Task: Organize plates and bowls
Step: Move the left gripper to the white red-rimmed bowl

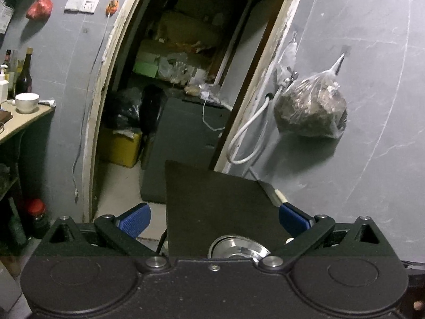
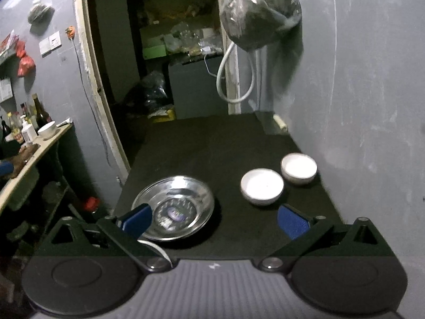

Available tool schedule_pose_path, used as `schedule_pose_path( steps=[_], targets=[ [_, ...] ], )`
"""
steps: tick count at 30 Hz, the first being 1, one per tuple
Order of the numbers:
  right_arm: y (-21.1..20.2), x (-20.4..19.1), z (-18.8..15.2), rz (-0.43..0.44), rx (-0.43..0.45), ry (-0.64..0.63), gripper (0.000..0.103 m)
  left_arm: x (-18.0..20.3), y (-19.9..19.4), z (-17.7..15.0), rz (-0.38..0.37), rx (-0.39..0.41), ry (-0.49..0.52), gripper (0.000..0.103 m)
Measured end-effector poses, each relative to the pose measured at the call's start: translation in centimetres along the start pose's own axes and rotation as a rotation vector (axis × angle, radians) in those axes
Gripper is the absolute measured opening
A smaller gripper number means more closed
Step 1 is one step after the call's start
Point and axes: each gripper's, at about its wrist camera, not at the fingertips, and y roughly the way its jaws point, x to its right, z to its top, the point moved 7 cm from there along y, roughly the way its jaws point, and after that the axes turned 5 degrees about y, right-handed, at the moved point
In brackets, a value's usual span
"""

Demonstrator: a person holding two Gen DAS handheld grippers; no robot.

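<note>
i see the nearer white bowl (image 2: 262, 187) ahead-right of the steel plate (image 2: 174, 207), closest to my empty, spread right gripper (image 2: 213, 219), while the left gripper (image 1: 213, 222) is released too.

Steel plate (image 2: 174, 207), two upright white bowls (image 2: 262, 187)

A dark-topped table (image 2: 212, 146) stands against the grey wall. On it rest a steel plate (image 2: 174, 207) at the left and two white bowls (image 2: 261, 190) (image 2: 298, 168), just beside each other, at the right.
</note>
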Motion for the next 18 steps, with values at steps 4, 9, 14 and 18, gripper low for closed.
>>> schedule_pose_path(
  steps=[4,9,14,18],
  targets=[
    [0.1,0.4,-0.3,-0.034,0.021,0.021,0.103,0.9,2.2,0.0,-0.004,-0.055,-0.008,0.102],
    [-1.0,0.6,-0.6,-0.051,0.053,0.053,0.103,3.0,3.7,0.4,-0.070,-0.049,0.021,0.102],
    [-1.2,1.0,-1.6,-0.080,0.008,0.035,0.103,5.4,5.5,0.7,-0.168,-0.053,0.036,0.102],
    [-0.6,2.0,-2.2,-0.124,-0.032,0.029,0.103,7.1,8.2,-0.2,-0.232,-0.122,0.042,0.102]
  ],
)
